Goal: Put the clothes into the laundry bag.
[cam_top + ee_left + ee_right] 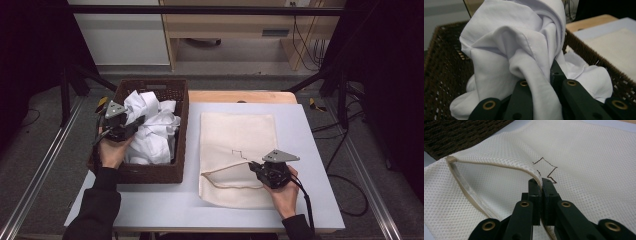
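A crumpled white cloth point(152, 127) lies in a dark wicker basket point(150, 172) at the table's left. My left gripper point(137, 121) is shut on a fold of that cloth point(524, 50), which bunches up between the jaws in the left gripper view point(541, 80). A cream mesh bag point(239, 135) lies flat on the table to the right of the basket, its zipped mouth gaping toward the basket. My right gripper point(254, 166) is shut on the upper edge of the bag's opening point(499, 166), the jaws point(541, 185) pinching the zipper hem beside a brown stitched mark point(546, 168).
The pale table point(310, 150) has bare surface around the bag and along the front edge. Beyond the table's far edge stand wooden furniture point(225, 25) and cables on the floor. Metal rails point(30, 185) run along both sides.
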`<state>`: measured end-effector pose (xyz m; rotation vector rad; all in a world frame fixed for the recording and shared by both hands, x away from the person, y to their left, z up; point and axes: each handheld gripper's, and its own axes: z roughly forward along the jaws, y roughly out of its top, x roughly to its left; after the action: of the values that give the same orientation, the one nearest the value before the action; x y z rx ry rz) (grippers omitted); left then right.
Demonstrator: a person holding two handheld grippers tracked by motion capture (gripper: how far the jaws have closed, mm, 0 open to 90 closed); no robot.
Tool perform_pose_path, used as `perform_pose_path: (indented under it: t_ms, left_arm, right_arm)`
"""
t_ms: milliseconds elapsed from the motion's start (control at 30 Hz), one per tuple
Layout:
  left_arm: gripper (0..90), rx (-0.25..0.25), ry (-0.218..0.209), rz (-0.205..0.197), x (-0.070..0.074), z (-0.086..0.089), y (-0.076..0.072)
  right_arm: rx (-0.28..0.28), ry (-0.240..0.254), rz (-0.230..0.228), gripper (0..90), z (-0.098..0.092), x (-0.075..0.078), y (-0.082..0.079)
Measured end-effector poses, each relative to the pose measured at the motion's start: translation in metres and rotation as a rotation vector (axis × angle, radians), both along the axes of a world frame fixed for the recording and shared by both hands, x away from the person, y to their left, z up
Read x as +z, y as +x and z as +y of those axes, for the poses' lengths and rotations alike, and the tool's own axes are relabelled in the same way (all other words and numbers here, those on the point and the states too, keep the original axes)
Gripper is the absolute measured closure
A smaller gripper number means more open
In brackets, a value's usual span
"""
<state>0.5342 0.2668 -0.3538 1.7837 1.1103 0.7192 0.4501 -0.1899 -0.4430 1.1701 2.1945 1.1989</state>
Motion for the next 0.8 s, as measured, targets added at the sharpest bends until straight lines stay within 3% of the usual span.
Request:
perform_pose_path:
  t_ms: [67,100,133,167,200,233,300,333,433,467,700,800]
  left_arm:
    - [83.4,0.007,-0.026,-0.038,0.009,0.001,-0.005]
    - [83.4,0.007,-0.026,-0.038,0.009,0.001,-0.005]
    - [83.4,0.017,-0.049,-0.077,0.017,0.004,-0.01]
    - [83.5,0.017,-0.049,-0.077,0.017,0.004,-0.01]
    - [83.5,0.02,-0.1,-0.104,0.026,0.008,-0.015]
    - [83.5,0.02,-0.1,-0.104,0.026,0.008,-0.015]
    - [83.5,0.027,-0.146,-0.138,0.034,0.013,-0.02]
    - [83.5,0.032,-0.188,-0.165,0.044,0.018,-0.025]
    - [83.5,0.033,-0.217,-0.198,0.055,0.021,-0.03]
    - [83.5,0.027,-0.24,-0.225,0.066,0.023,-0.036]
    - [83.5,0.009,-0.285,-0.3,0.093,0.022,-0.054]
    - [83.5,-0.026,-0.308,-0.332,0.105,0.016,-0.065]
  right_arm:
    - [0.002,-0.002,-0.004,87.4,0.0,0.0,0.0]
    - [0.002,-0.002,-0.004,87.4,0.0,0.0,0.0]
    - [0.003,-0.002,-0.004,87.4,0.0,0.0,0.0]
    - [0.003,-0.002,-0.004,87.4,0.0,0.0,0.0]
    - [0.001,0.001,-0.002,87.3,0.0,0.0,0.0]
    - [0.001,0.001,-0.002,87.3,0.0,0.0,0.0]
    - [0.0,0.001,-0.003,87.3,0.0,0.0,0.0]
    - [0.001,0.001,-0.003,87.4,0.0,0.0,0.0]
    - [0.0,0.001,-0.003,87.4,0.0,0.0,0.0]
    - [0.0,0.002,-0.002,87.4,0.0,0.0,0.0]
    - [0.0,0.006,-0.003,87.4,0.0,0.001,0.0]
    - [-0.001,0.006,-0.006,87.4,0.0,0.001,0.0]
